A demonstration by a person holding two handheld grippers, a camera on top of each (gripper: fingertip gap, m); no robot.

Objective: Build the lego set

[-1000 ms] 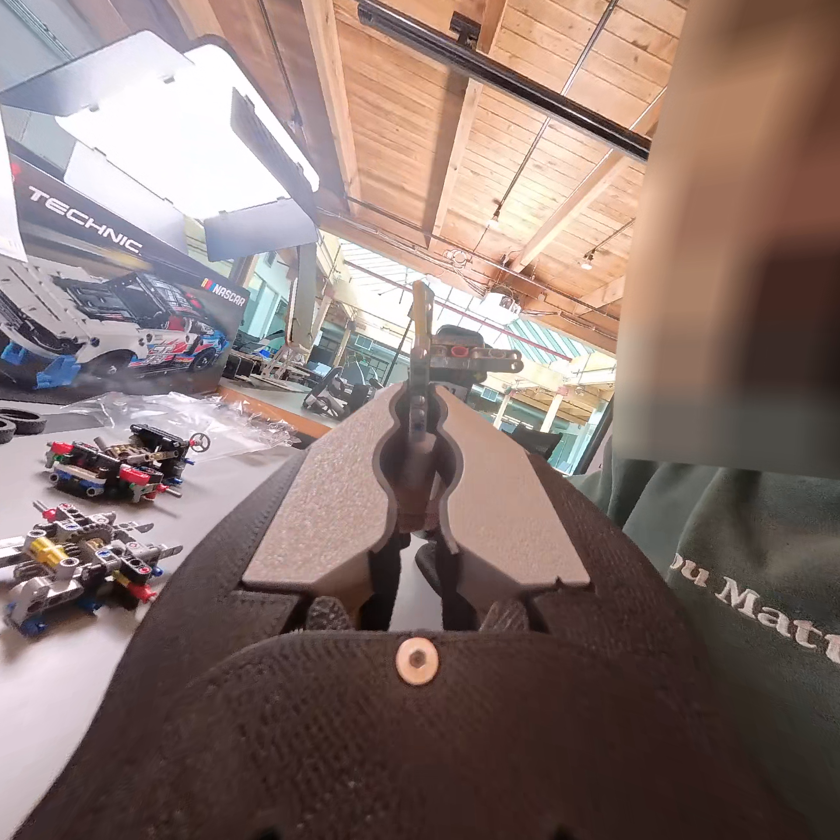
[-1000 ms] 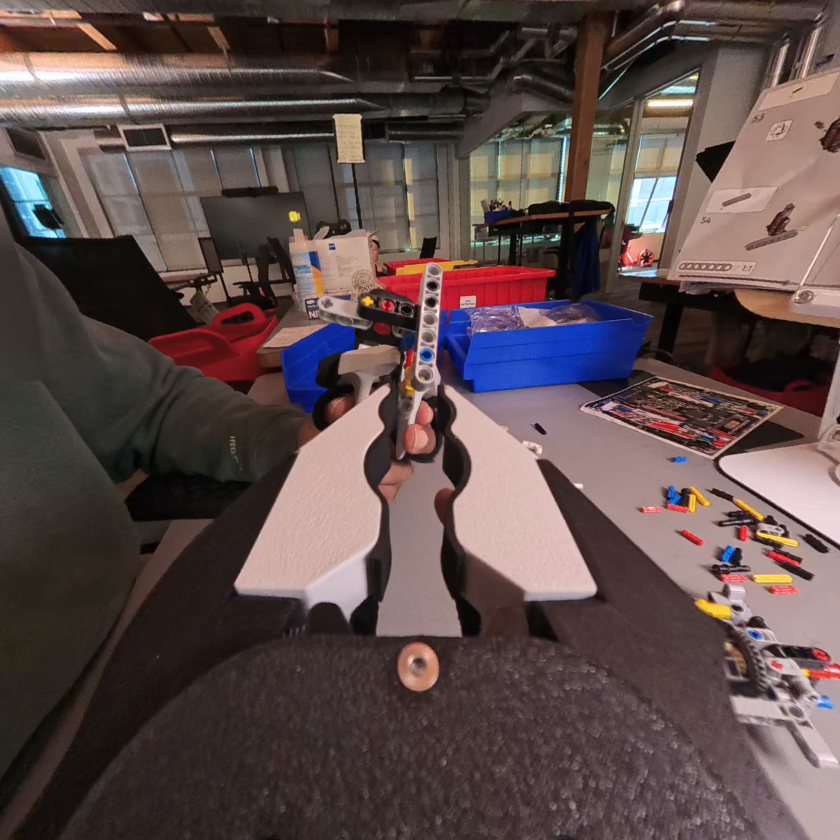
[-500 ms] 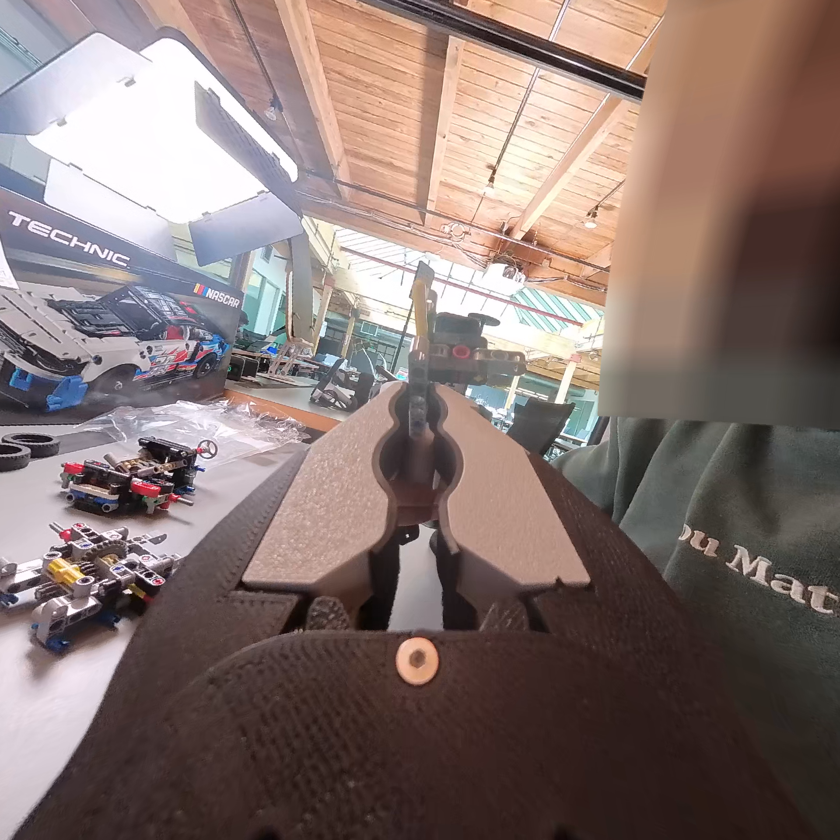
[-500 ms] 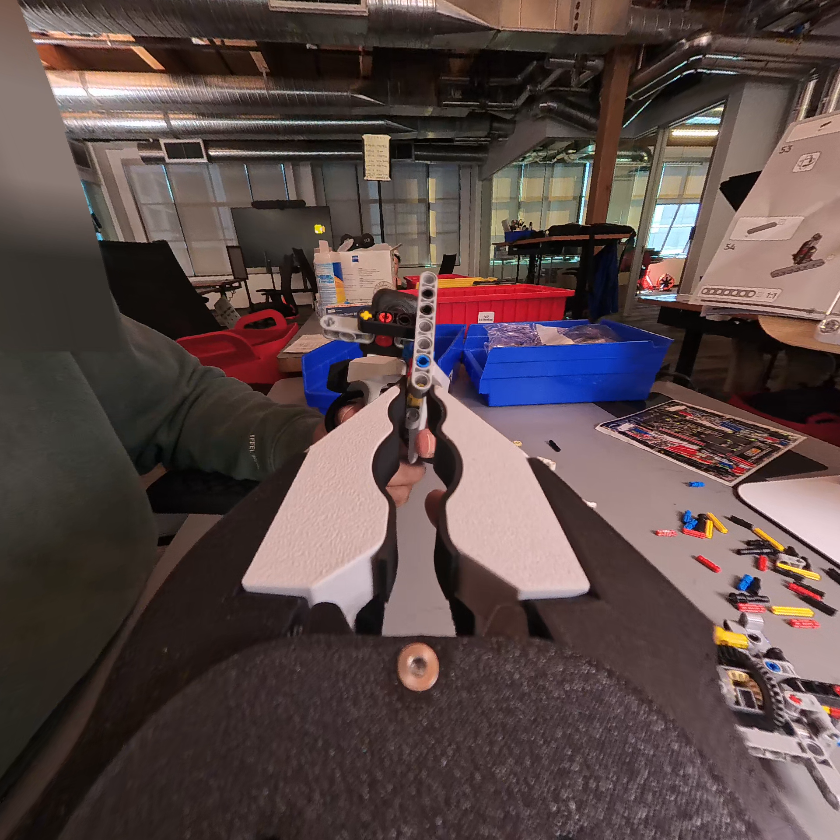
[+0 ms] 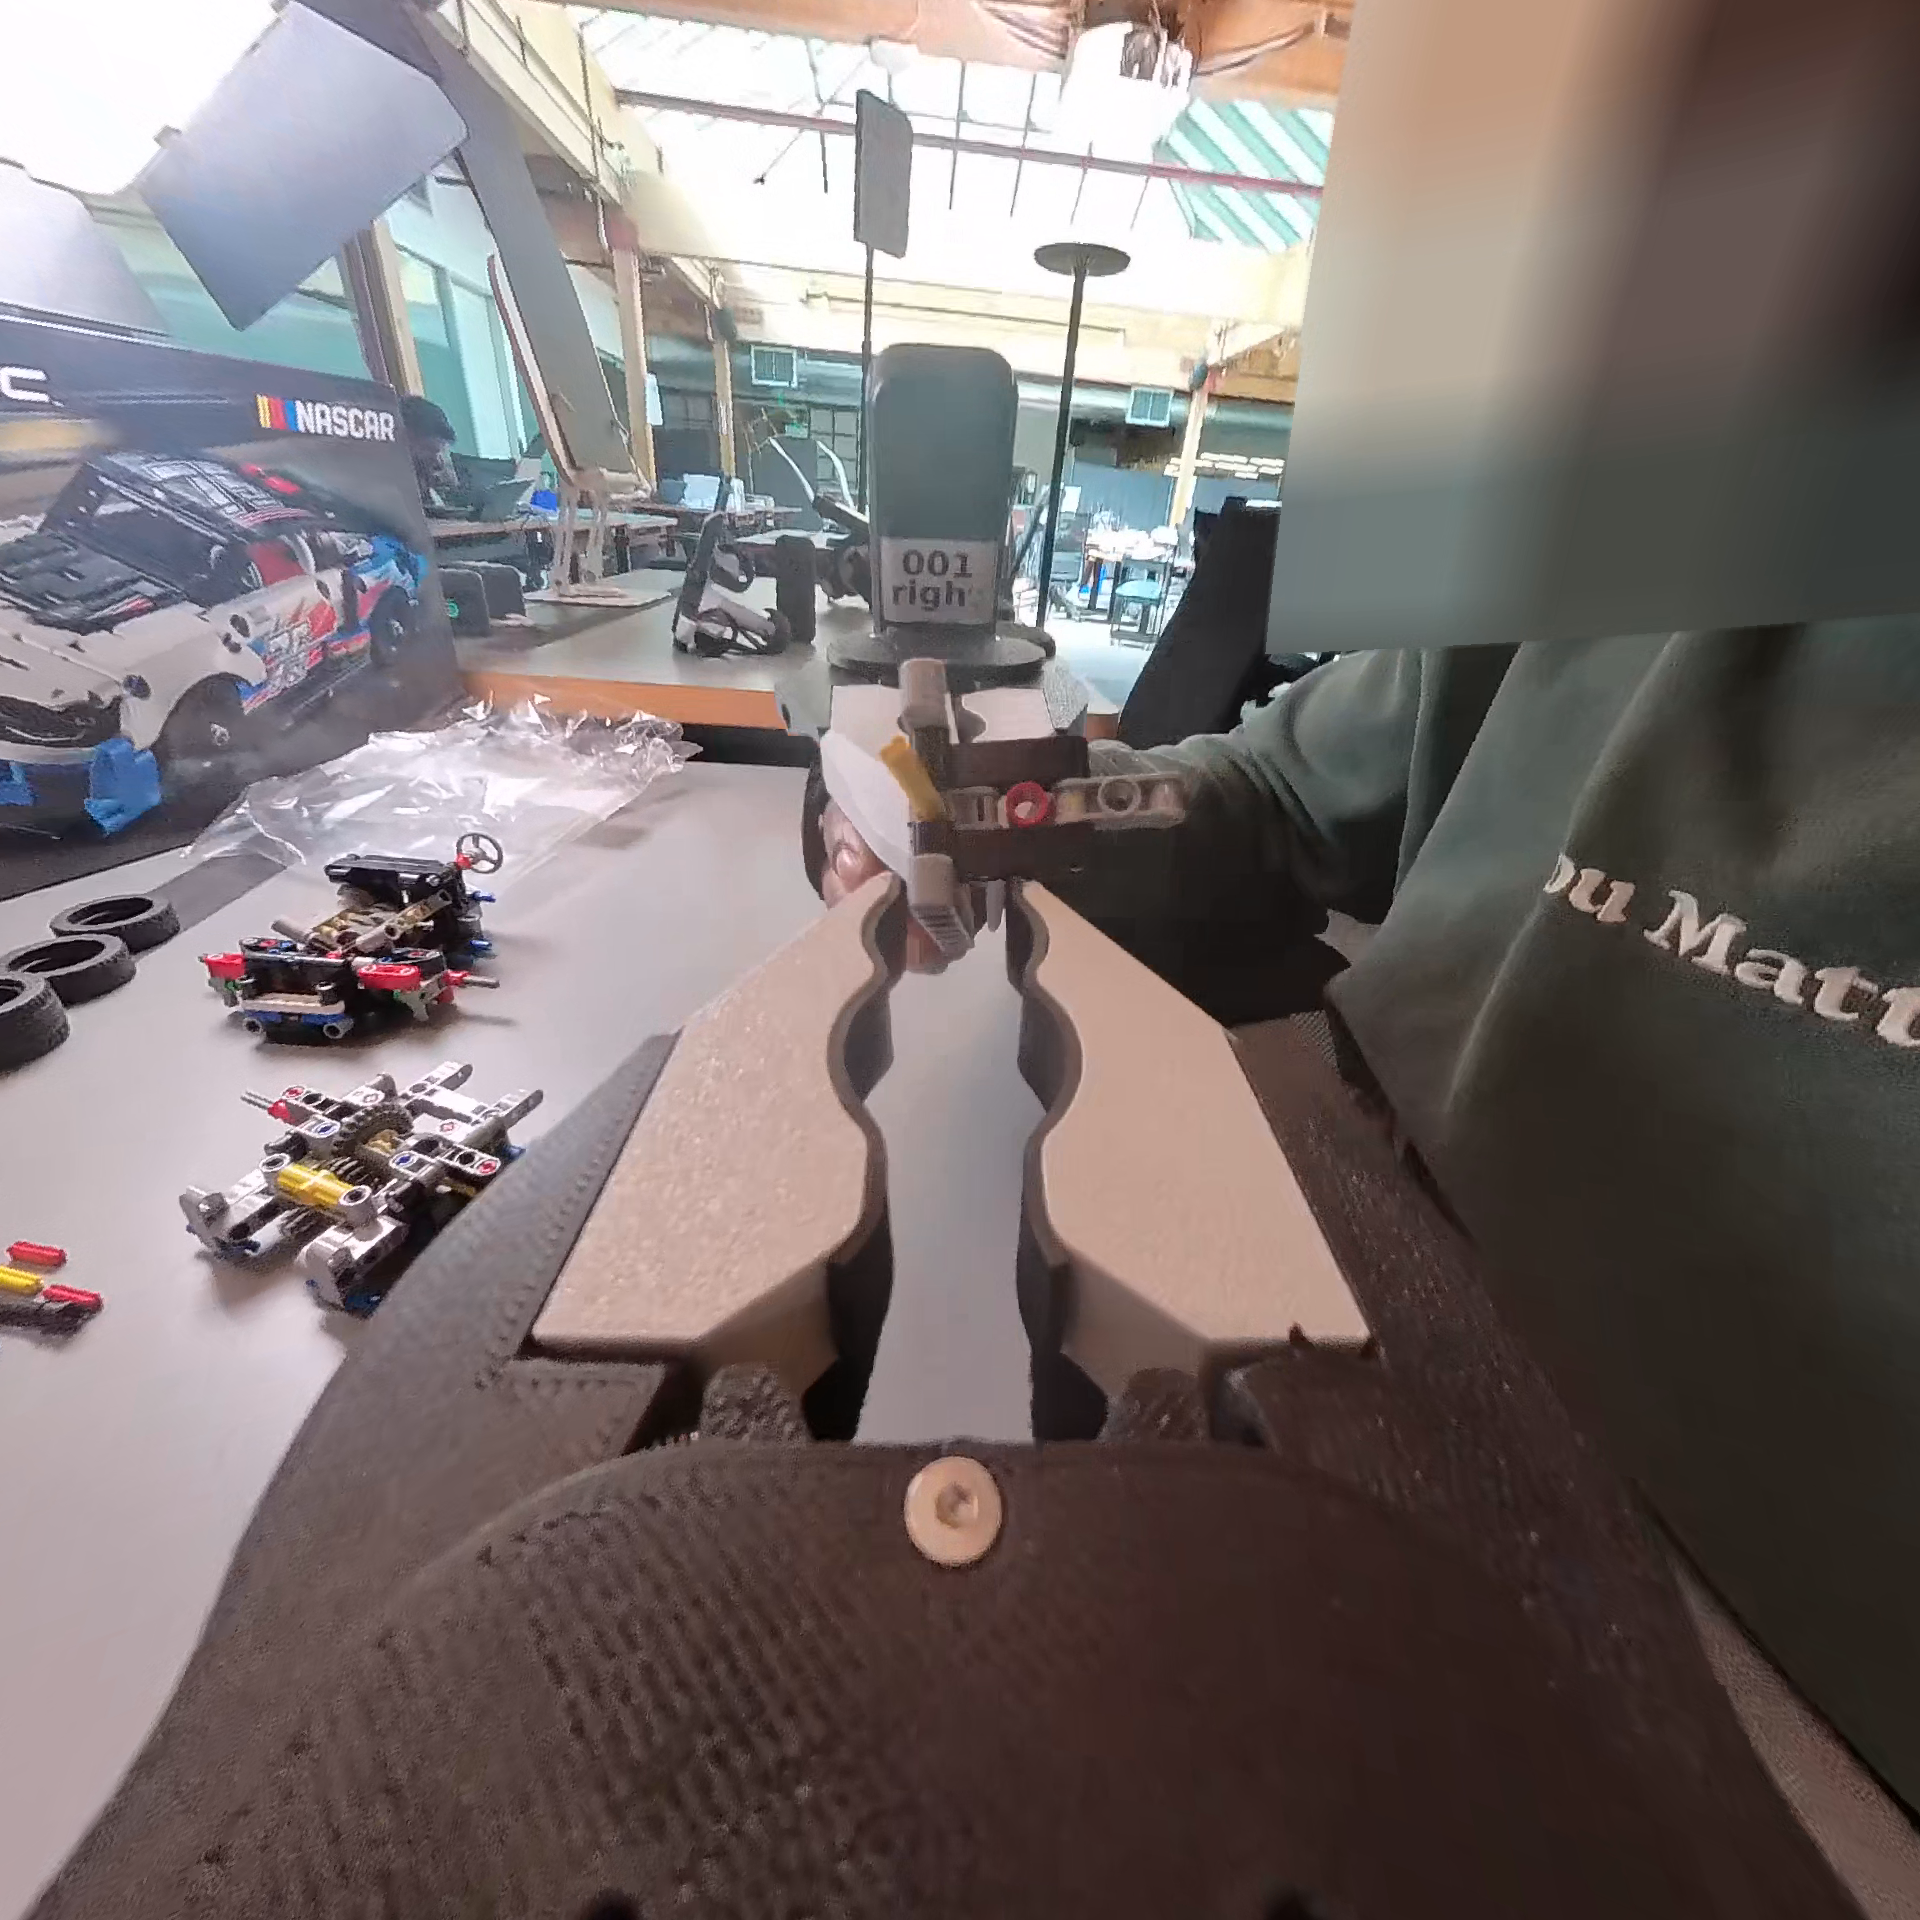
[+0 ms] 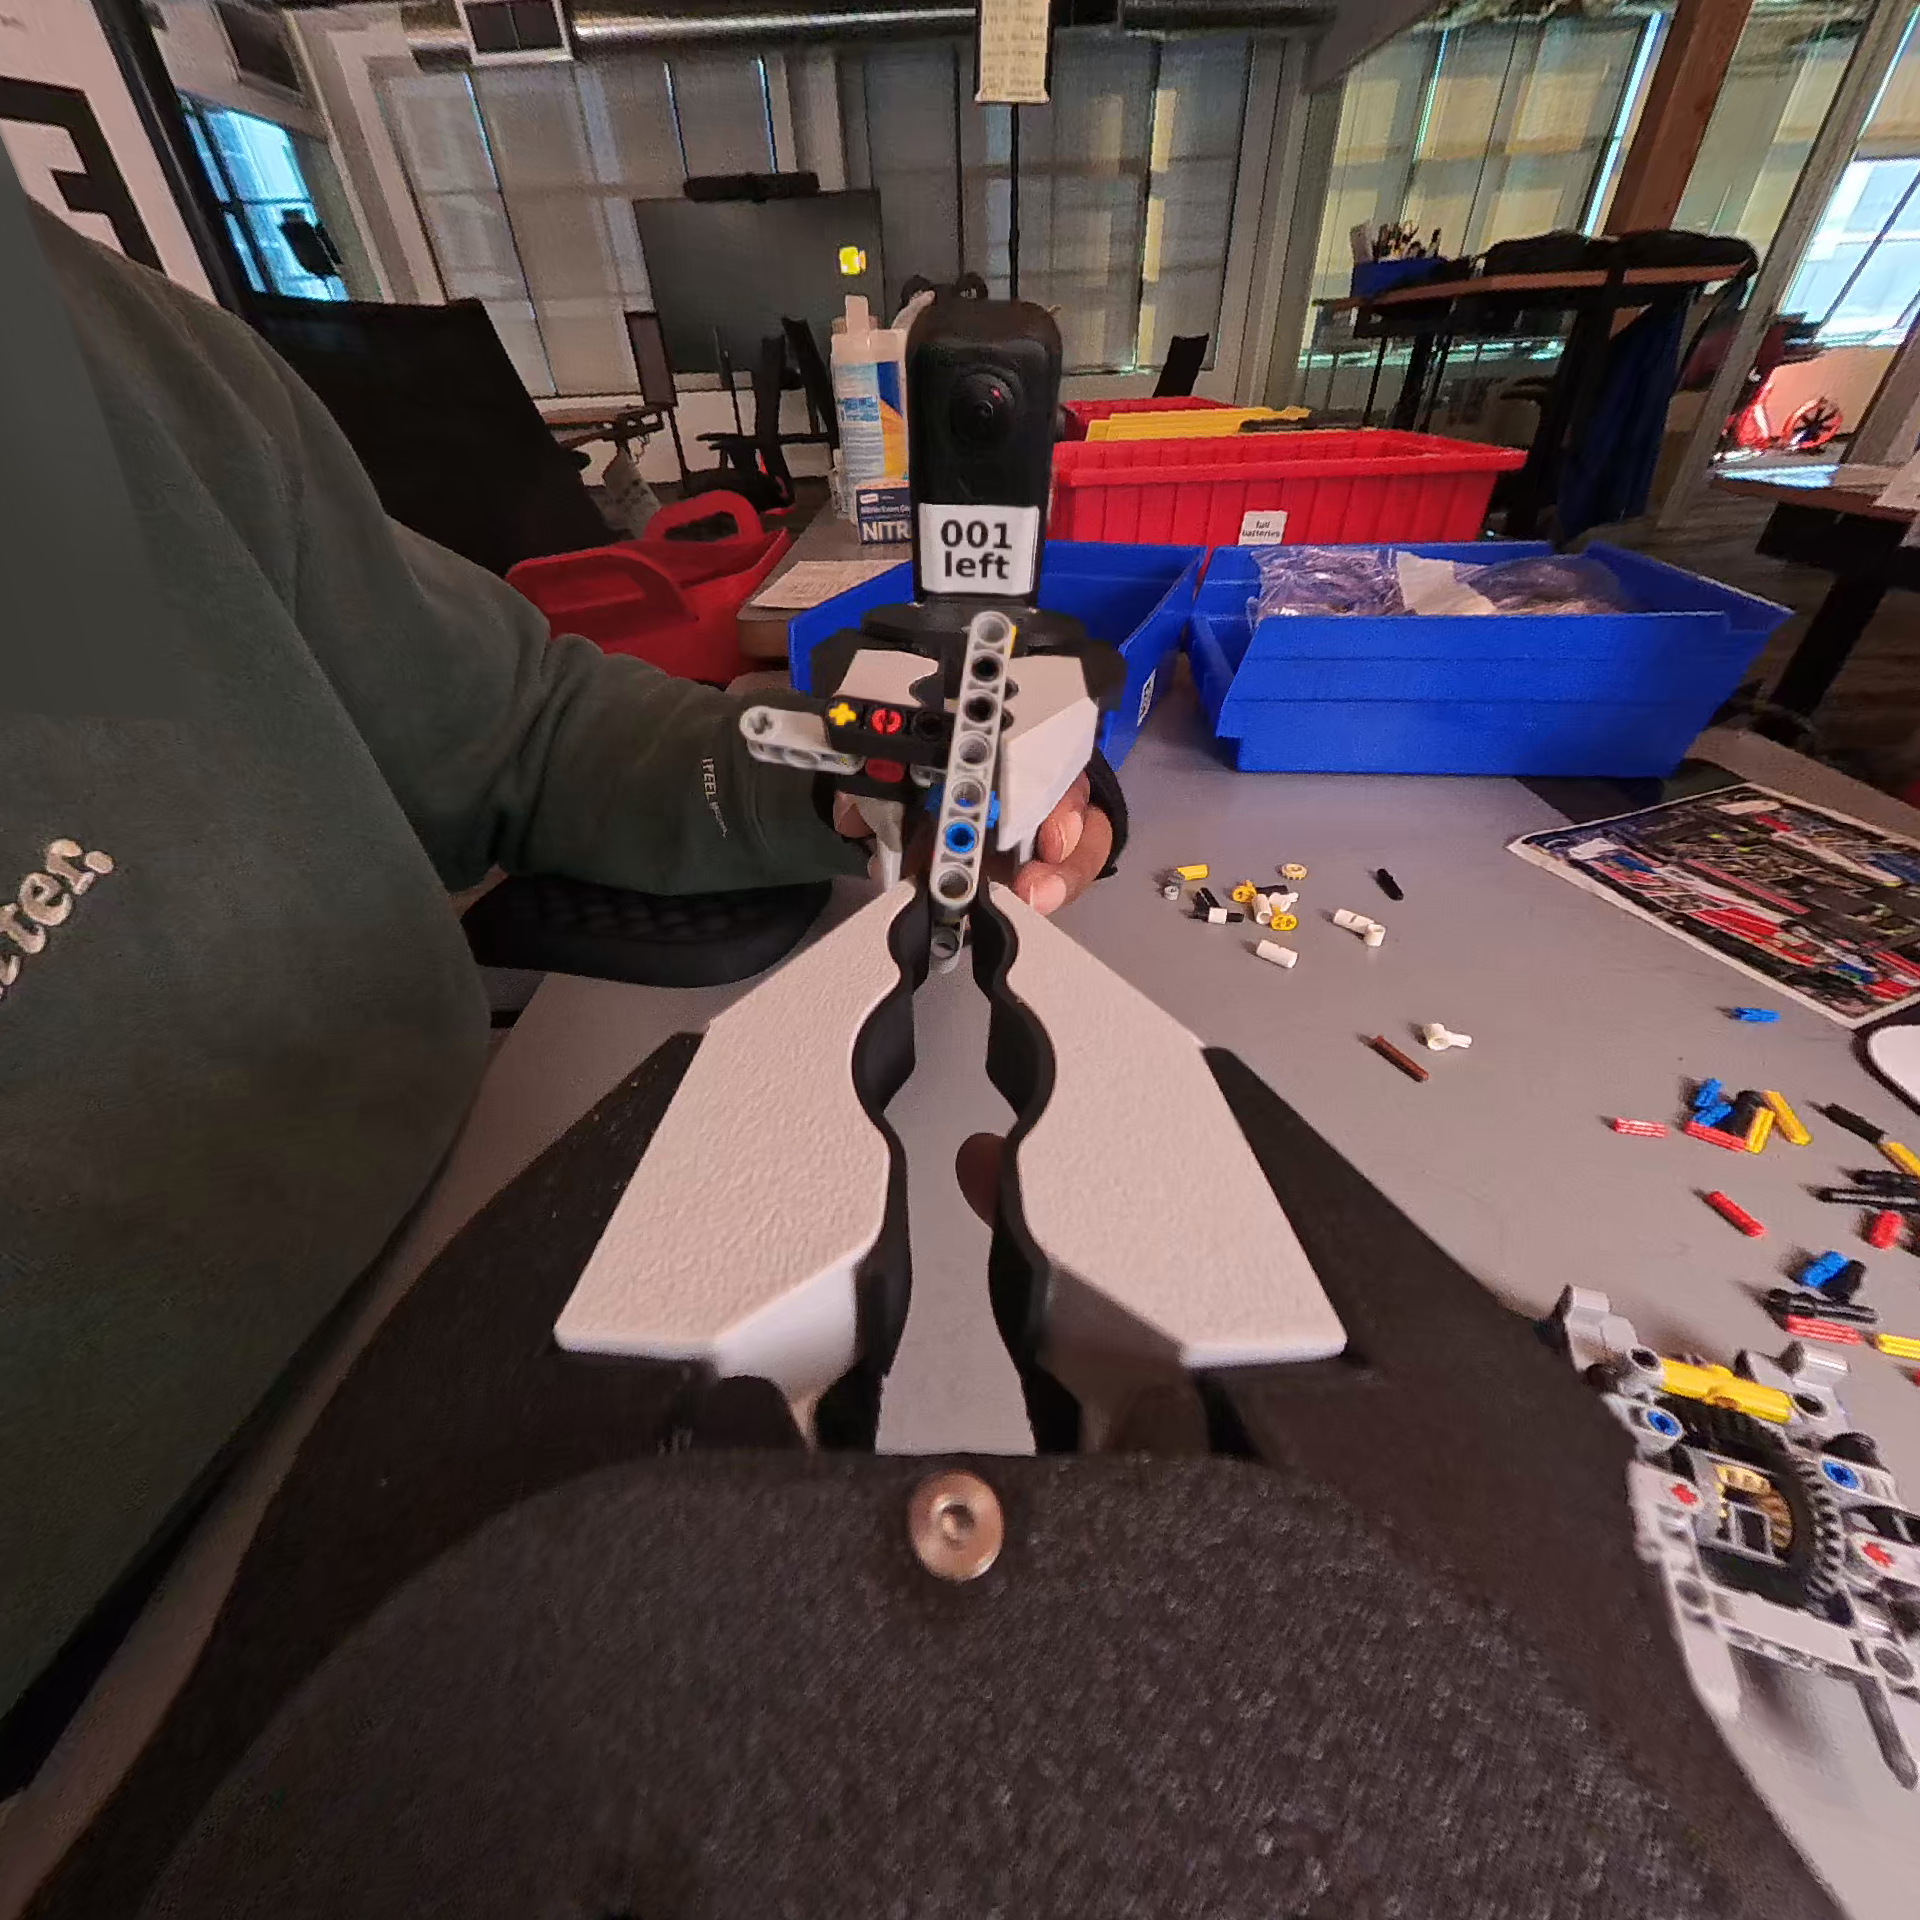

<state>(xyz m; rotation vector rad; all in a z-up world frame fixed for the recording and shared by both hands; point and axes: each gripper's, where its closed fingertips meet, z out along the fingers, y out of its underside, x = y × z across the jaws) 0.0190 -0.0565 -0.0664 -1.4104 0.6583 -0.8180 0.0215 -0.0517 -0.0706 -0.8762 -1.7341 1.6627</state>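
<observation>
The right gripper [image 6: 951, 914] pinches the small grey-and-black toy-brick assembly [image 6: 966, 769] by its long grey holed beam, keeping it upright above the grey table [image 6: 1455, 1039]. The left gripper [image 5: 948, 914] stands parted around its lower end, pads apparently not pressing, so only the right carries it.

The toy assembly [image 5: 997, 821] [image 6: 935, 769] is seen close from opposite sides by both wrist views, above the tabletop [image 5: 675, 935].

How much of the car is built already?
A black chunk and a grey chunk sit built on the table. The right gripper pinches a small grey-beam piece; the left gripper is open near it. Tyres and small pins lie loose.
</observation>
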